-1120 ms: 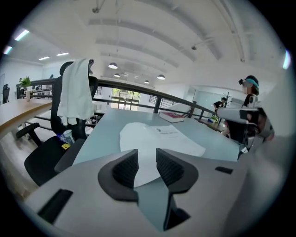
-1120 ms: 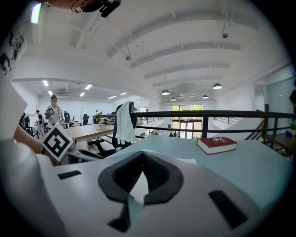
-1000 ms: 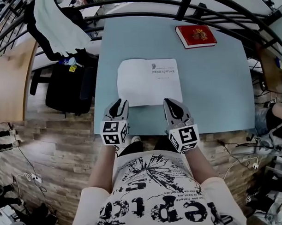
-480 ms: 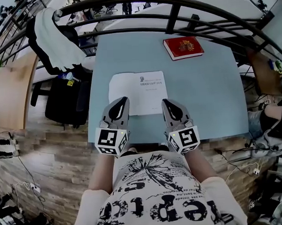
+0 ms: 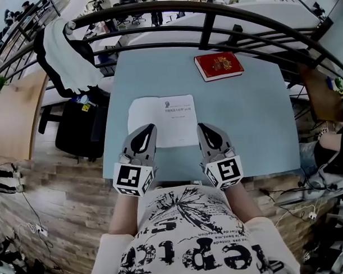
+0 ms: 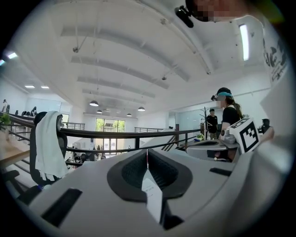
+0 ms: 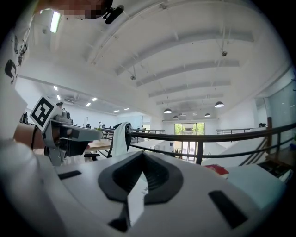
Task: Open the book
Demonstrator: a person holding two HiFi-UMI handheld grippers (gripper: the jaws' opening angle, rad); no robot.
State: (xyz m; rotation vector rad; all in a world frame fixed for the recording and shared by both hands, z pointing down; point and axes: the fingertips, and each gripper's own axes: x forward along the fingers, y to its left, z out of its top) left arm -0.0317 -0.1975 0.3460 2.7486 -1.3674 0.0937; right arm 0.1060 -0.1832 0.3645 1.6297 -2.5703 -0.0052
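— Step in hand: what is it judged to be?
— An approach, it is judged; no grip on the book is seen. The white book point(image 5: 161, 120) is seen lying flat on the blue table point(image 5: 255, 119), near its front edge, with a little print at the top right of the face that shows. Whether that face is a cover or a page cannot be told. A red book point(image 5: 219, 66) is laid closed at the far right, well apart
— How are the grippers held?
— The left gripper point(image 5: 146, 131) is held level above the white book's near left corner; its jaws have just been closing and are now brought together. The right gripper point(image 5: 205, 131) is held likewise above the near right corner, jaws pressed together too. A thin white sliver is seen in each seam in the gripper views; what it is cannot be told, and no page is seen lifted in the head view
— What is called for next?
— One pair of jaws would have to be parted, brought down to a free edge of the top leaf and closed on that leaf alone, while the rest is kept down by the other gripper
— What is changed from a second ago?
— In the earlier head view both grippers are seen lower, tips at the book's near edge; now they are raised clear of it. Both books are left where they lie on the table
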